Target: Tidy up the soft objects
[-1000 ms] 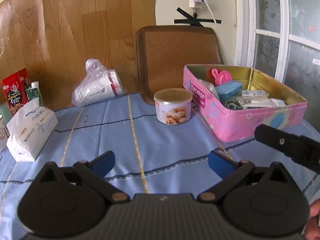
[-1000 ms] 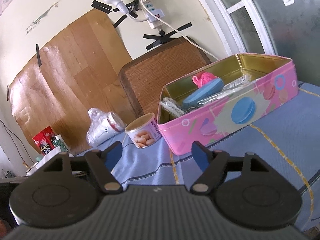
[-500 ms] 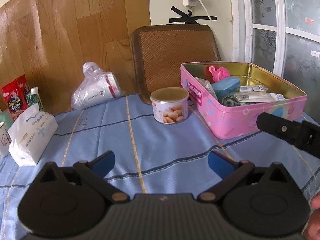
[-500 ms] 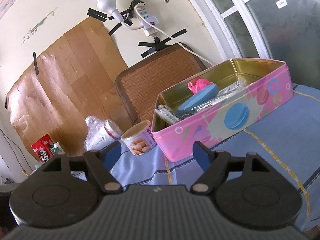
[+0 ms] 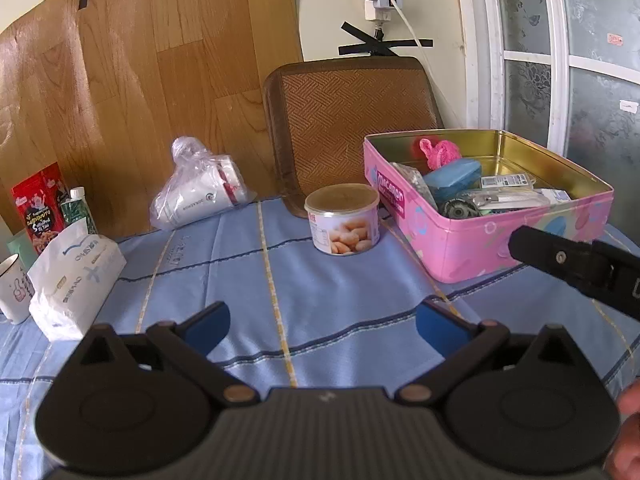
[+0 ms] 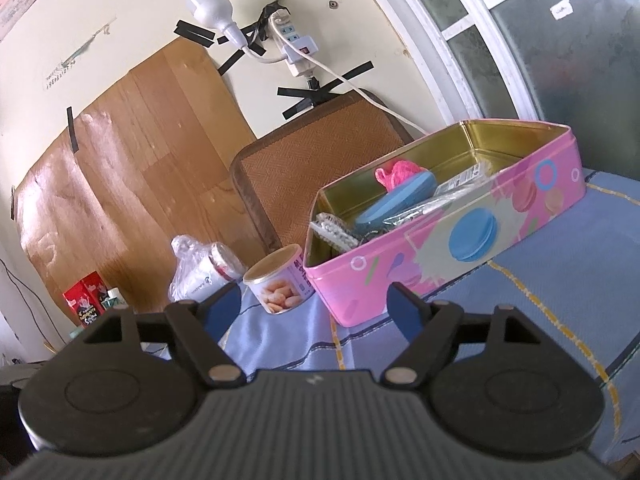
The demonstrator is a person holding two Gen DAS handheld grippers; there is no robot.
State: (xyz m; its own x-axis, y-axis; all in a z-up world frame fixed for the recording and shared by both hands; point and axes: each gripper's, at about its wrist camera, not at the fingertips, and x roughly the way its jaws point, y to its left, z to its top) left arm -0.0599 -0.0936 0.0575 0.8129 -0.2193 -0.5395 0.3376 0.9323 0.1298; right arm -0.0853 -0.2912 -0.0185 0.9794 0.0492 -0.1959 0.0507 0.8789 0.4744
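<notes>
An open pink tin stands on the blue tablecloth at the right; it also shows in the right wrist view. Inside lie a pink fluffy thing, a blue case and small packets. A white tissue pack lies at the far left. My left gripper is open and empty above the cloth. My right gripper is open and empty, tilted, in front of the tin; its finger shows at the right of the left wrist view.
A round snack can stands left of the tin. A plastic bag with a cup, a red packet and a mug are at the left. A woven mat leans on the wall.
Both grippers have drawn back and risen a little, so the tin and can look slightly farther off. Both stay open.
</notes>
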